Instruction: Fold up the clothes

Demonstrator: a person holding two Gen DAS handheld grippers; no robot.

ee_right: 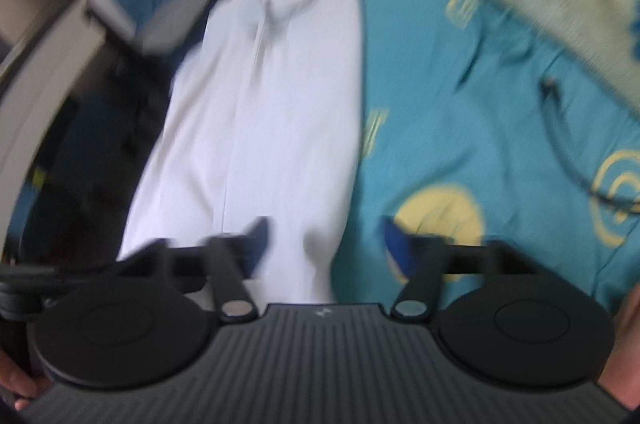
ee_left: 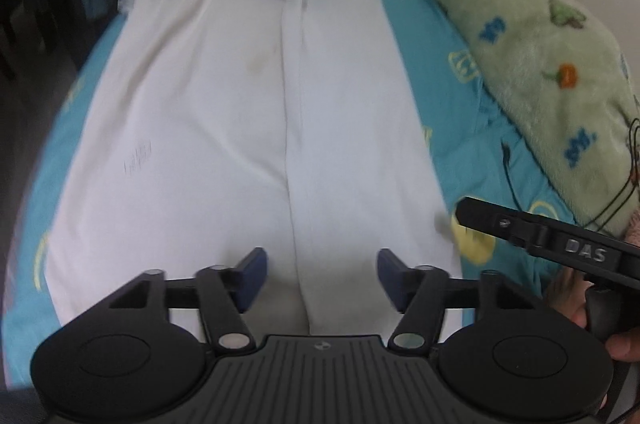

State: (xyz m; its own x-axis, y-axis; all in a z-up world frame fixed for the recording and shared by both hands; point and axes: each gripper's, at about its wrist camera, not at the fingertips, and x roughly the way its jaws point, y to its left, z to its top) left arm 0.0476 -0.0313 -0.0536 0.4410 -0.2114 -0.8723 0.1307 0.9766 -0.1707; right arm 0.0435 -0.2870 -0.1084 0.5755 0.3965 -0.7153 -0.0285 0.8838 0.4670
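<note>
A white shirt (ee_left: 240, 128) lies flat and lengthwise on a teal bedsheet (ee_left: 460, 112), its collar at the far end and its placket running down the middle. My left gripper (ee_left: 322, 278) is open and empty over the shirt's near hem. My right gripper (ee_right: 324, 248) is open and empty; in its blurred view it straddles the shirt's right near edge (ee_right: 280, 128), left finger over the shirt, right finger over the sheet (ee_right: 460, 128). The right gripper's body (ee_left: 560, 244) shows at the right in the left wrist view.
A green fleece blanket (ee_left: 540, 64) with printed figures lies along the right side of the bed. A thin black cable (ee_left: 516, 180) runs across the sheet beside it. Dark furniture (ee_left: 28, 4) stands off the bed's left edge.
</note>
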